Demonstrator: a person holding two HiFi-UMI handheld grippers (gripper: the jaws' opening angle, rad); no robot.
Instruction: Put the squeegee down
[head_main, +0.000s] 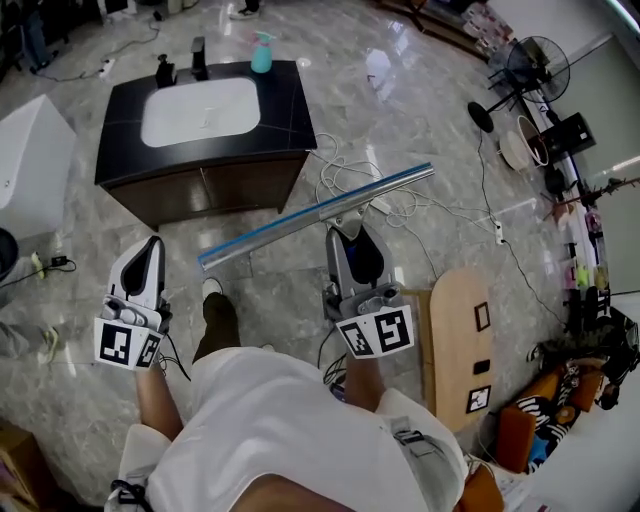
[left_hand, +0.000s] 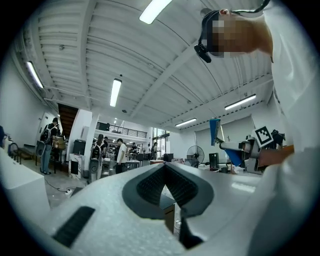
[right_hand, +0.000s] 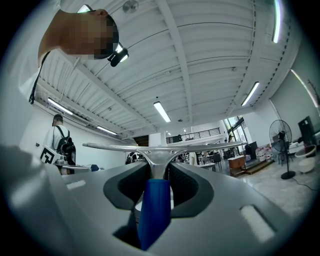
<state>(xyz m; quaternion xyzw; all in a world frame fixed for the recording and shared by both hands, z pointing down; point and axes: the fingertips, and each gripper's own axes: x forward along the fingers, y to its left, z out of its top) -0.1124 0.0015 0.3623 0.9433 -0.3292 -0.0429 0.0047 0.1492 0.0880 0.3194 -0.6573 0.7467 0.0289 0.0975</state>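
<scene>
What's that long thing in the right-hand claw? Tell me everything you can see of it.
It is a squeegee: a long, straight, silvery metal bar with a blue strip along one edge, joined at its middle by a metal neck to a blue handle. The right gripper is shut on that handle, with a jaw pressing on each side. The bar hangs roughly level in the air, crosswise to the gripper, above the marble floor near a dark sink cabinet. Nothing else touches it.
</scene>
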